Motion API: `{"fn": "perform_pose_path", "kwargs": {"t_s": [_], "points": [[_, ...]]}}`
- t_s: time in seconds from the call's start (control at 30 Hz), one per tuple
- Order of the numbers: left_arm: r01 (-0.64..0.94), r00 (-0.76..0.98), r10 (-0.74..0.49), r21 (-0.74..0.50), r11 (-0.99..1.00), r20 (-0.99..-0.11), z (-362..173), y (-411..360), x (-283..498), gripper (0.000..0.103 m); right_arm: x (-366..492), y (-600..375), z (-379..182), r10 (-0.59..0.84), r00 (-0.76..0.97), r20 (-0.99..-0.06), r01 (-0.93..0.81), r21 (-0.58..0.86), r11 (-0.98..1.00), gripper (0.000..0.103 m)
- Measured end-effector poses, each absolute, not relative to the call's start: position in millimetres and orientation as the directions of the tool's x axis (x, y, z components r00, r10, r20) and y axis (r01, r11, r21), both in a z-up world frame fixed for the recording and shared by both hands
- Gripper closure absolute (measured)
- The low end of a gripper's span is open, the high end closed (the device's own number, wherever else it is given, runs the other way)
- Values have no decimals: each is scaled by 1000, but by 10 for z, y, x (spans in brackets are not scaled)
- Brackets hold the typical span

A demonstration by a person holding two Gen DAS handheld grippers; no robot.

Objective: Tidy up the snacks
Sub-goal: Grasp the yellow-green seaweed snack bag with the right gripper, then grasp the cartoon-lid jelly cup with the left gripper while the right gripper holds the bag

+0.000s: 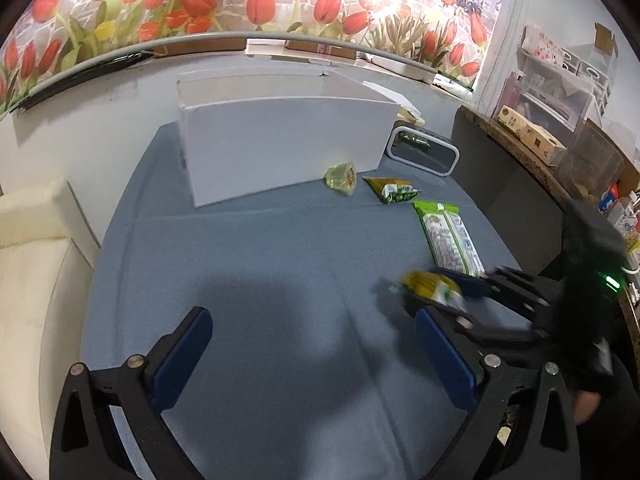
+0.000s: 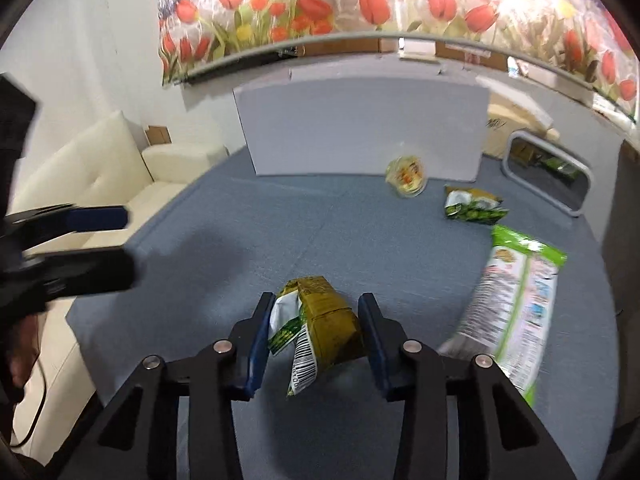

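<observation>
My right gripper (image 2: 314, 336) pinches the crinkly olive-green foil snack packet (image 2: 320, 320) to lift it off the blue cloth table (image 2: 280, 224), left gripper (image 1: 314, 344) spread empty.

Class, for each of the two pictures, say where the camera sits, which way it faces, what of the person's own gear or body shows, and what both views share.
Left wrist: sits on the left gripper, facing forward and down over the blue cloth to the white box; its open fingers show, with the right gripper at right.
Right wrist: sits on the right gripper, facing the same box; its fingers pinch a yellow-green snack packet; the left gripper shows at left.
Shared: box, jelly cup, long green packet, tulip wall.
</observation>
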State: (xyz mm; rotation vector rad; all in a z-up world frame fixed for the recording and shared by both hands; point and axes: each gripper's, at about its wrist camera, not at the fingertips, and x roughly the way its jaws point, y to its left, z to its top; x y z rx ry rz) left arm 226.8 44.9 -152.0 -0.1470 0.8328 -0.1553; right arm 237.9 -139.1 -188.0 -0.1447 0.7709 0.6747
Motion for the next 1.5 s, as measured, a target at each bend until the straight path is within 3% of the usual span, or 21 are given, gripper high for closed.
{"fn": "perform_pose_path", "kwargs": {"t_s": [0.33, 0.7, 0.77, 0.9, 0.97, 1.0, 1.27, 1.5], "points": [[66, 641, -178, -178, 982, -747, -1688, -33, 3333, 0, 2063, -2055, -1736, 529, 552, -644, -557, 188, 809, 58], [-150, 636, 31, -84, 985, -771, -1908, -387, 4356, 2, 2086, -2393, -1783, 528, 574, -626, -507, 235, 830, 58], [-185, 610, 95, -25, 983, -787, -1988, -455, 4441, 16, 2090, -2416, -1758, 530, 580, -619, -508, 233, 829, 58], [-204, 582, 107, -17, 979, -806, -2149, -501, 4536, 24, 2118, -2453, -1745, 551, 581, -599, -525, 242, 816, 58], [-181, 594, 112, 3, 983, -797, -2197, -528, 4566, 46, 2125, -2482, -1762, 557, 575, -599, -521, 256, 814, 58], [-192, 600, 113, -5, 981, -792, -2195, -511, 4562, 51, 2127, -2494, -1769, 556, 577, -599, -517, 259, 816, 58], [-156, 649, 78, -32, 987, -757, -2155, -510, 4299, 53, 2130, -2511, -1751, 554, 582, -595, -516, 256, 817, 58], [-44, 721, -18, -72, 996, -693, -1794, -410, 3697, 53, 2147, -2419, -1685, 550, 590, -592, -520, 242, 819, 58]]}}
